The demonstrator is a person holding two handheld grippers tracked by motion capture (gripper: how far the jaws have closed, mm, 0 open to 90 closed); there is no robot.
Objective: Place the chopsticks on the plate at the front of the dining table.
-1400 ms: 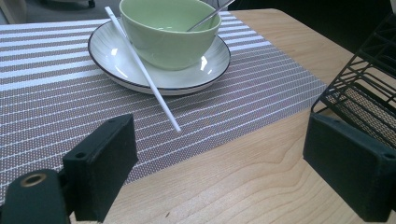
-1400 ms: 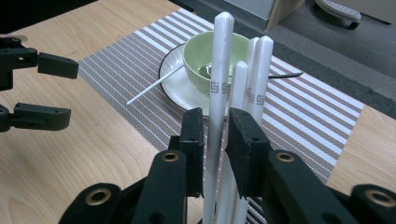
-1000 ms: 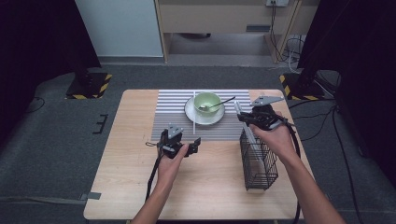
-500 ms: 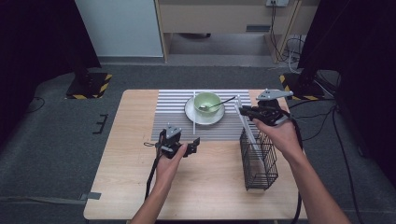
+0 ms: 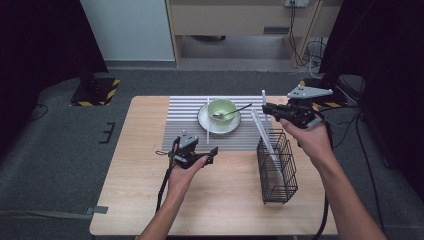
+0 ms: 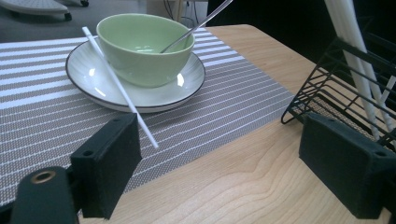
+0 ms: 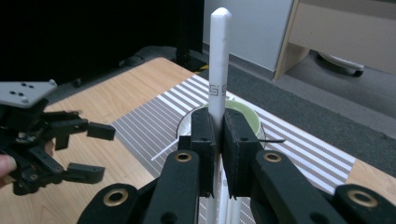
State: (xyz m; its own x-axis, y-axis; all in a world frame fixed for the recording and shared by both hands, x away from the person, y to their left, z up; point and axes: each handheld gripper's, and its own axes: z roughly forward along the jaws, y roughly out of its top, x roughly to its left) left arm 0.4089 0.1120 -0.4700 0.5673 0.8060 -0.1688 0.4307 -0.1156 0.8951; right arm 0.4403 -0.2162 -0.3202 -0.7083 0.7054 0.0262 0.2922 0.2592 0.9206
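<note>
Right gripper (image 7: 214, 140) clamps white plastic chopstick (image 7: 218, 70) upright over black wire basket (image 5: 277, 165) near table's right edge; left gripper (image 5: 207, 152) gapes, holding nothing. Best lowered straight, released once tip seats.

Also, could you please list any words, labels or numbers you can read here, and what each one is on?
Dark mark, perhaps "5" or "S", too blurred to read: on the white chopstick held in the right gripper.
No text shows on the bowl, plate, mat or basket.
</note>
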